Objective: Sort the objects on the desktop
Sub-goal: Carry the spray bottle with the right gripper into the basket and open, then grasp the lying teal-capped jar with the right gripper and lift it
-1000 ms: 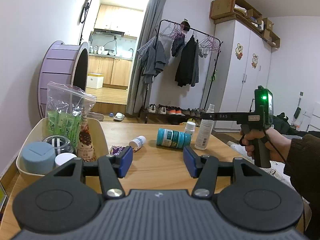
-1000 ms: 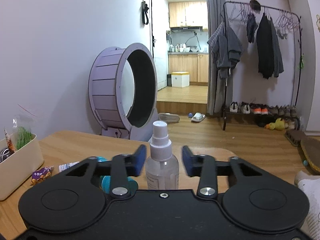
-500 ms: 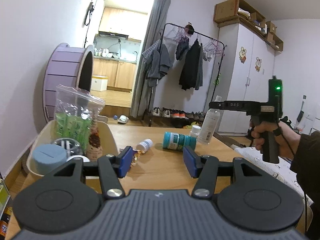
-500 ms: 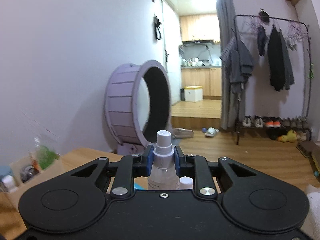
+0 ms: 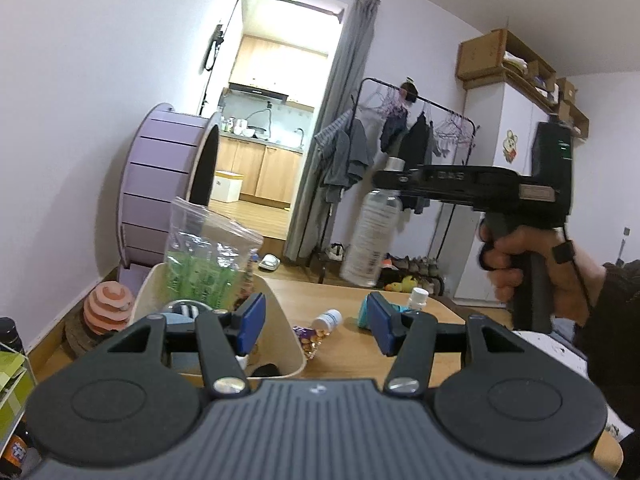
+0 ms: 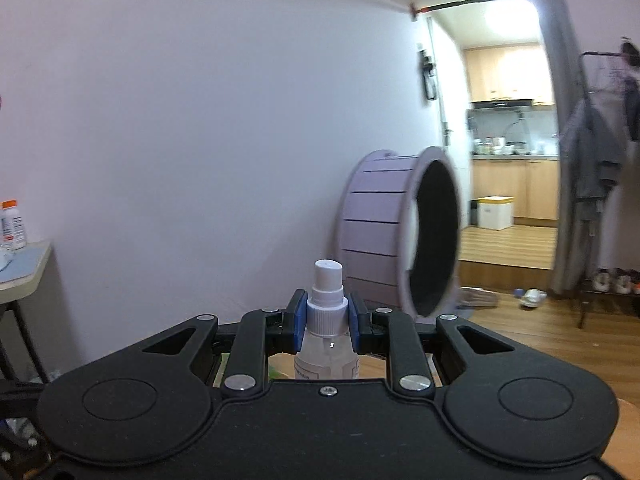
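Observation:
My right gripper (image 6: 325,322) is shut on the neck of a clear spray bottle (image 6: 326,354) with a white nozzle. In the left wrist view that spray bottle (image 5: 374,236) hangs tilted in the air, high above the wooden table (image 5: 352,356), held by the right gripper (image 5: 394,179) in a person's hand (image 5: 536,272). My left gripper (image 5: 316,322) is open and empty over the beige bin (image 5: 288,344). On the table lie a small white bottle (image 5: 327,319), a teal tub (image 5: 398,312), a white-capped bottle (image 5: 418,296) and a snack packet (image 5: 306,338).
The beige bin holds a clear bag of green sachets (image 5: 204,256) and several small items. A purple wheel (image 5: 168,196) stands on the floor by the wall. A clothes rack (image 5: 416,148) and a white wardrobe (image 5: 516,184) stand beyond the table.
The right gripper shut on the spray bottle's neck and lifted it off the table, swinging it up and left. The left gripper rose slightly and stayed open.

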### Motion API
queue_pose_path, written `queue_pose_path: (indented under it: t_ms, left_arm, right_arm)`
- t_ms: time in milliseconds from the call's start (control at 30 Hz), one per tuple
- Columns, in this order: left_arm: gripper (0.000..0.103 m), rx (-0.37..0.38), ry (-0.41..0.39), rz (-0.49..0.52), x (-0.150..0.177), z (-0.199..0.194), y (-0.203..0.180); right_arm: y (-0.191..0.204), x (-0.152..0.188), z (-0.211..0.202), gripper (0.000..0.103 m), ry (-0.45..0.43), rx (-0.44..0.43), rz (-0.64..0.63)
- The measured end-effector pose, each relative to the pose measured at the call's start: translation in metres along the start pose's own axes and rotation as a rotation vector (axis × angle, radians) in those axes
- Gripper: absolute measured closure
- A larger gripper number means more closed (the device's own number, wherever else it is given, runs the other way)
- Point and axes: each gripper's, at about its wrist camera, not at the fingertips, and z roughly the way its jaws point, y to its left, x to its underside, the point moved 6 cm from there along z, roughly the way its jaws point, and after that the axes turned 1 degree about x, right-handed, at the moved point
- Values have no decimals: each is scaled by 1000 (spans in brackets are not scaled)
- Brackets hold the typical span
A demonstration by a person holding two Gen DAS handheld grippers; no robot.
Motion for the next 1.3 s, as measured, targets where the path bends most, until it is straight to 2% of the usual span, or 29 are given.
queue_pose_path:
  t_ms: [267, 467, 633, 700, 733, 767, 1000, 1167, 1300]
  left_arm:
    - [48, -93, 16, 13, -6, 0, 21]
    - [48, -113, 10, 10, -9, -1, 27]
    - [48, -152, 31, 15, -8, 2, 33]
    - [48, -154, 38, 8, -8, 2, 36]
    - [48, -152, 40, 7, -7, 2, 36]
    - [48, -152, 40, 10, -7, 2, 35]
    - [48, -141, 38, 17, -8, 2, 32]
    - [47, -120, 46, 33, -4, 5, 24]
    - [44, -92, 56, 45, 1, 10, 12]
  right_arm:
    - [23, 14, 42, 81, 58, -82, 5]
    - [30, 13, 63, 81, 67, -98, -1]
    - [35, 29, 77, 81, 118, -87, -22]
    - [35, 33, 81, 75, 128, -82, -25]
    - [35, 33, 82, 61, 125, -81, -24]
    - [35, 33, 79, 55, 120, -79, -25]
    - [12, 25, 39, 54, 95, -31, -18]
    - [-29, 36, -1, 34, 118, 61, -7]
    - [-67, 57, -25, 30, 159, 154, 14]
